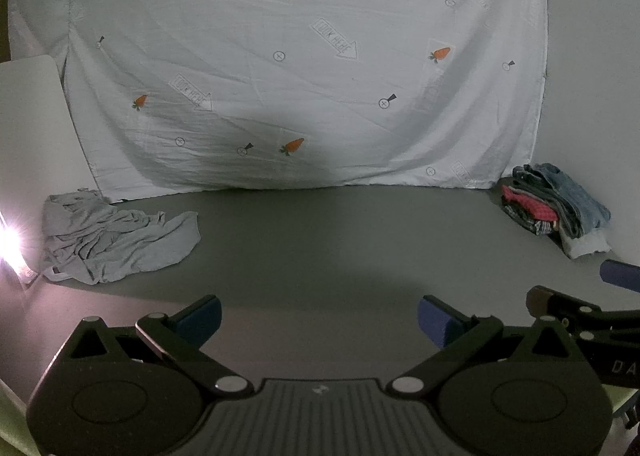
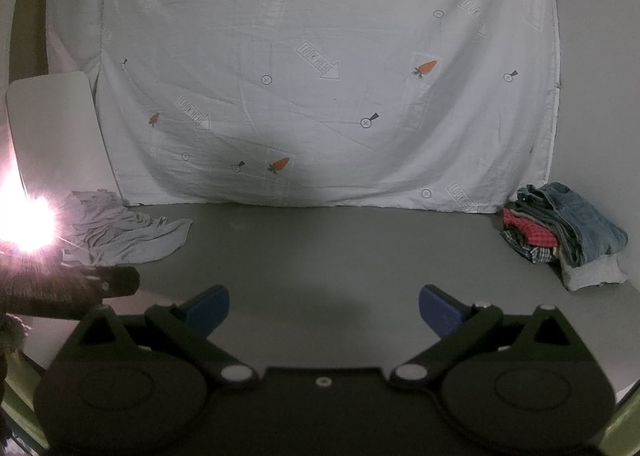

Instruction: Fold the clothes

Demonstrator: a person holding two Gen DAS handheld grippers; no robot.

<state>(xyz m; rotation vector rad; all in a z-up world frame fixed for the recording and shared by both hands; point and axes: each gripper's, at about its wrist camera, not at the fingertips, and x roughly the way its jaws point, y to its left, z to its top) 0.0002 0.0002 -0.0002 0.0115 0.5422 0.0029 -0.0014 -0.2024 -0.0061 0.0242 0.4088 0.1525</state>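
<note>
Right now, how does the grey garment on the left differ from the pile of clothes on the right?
The grey garment is a single piece, spread out and crumpled; the pile of clothes is several pieces stacked, seemingly folded. The garment is plain light grey; the pile mixes blue denim, red and checked fabrics. The garment lies low and wide; the pile stands taller and more compact. Both rest on the grey table, untouched by either gripper.

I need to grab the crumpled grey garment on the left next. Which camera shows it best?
The left wrist view: the grey garment lies whole and clear of the lamp glare. In the right wrist view its left part is washed out by the glare.
</note>
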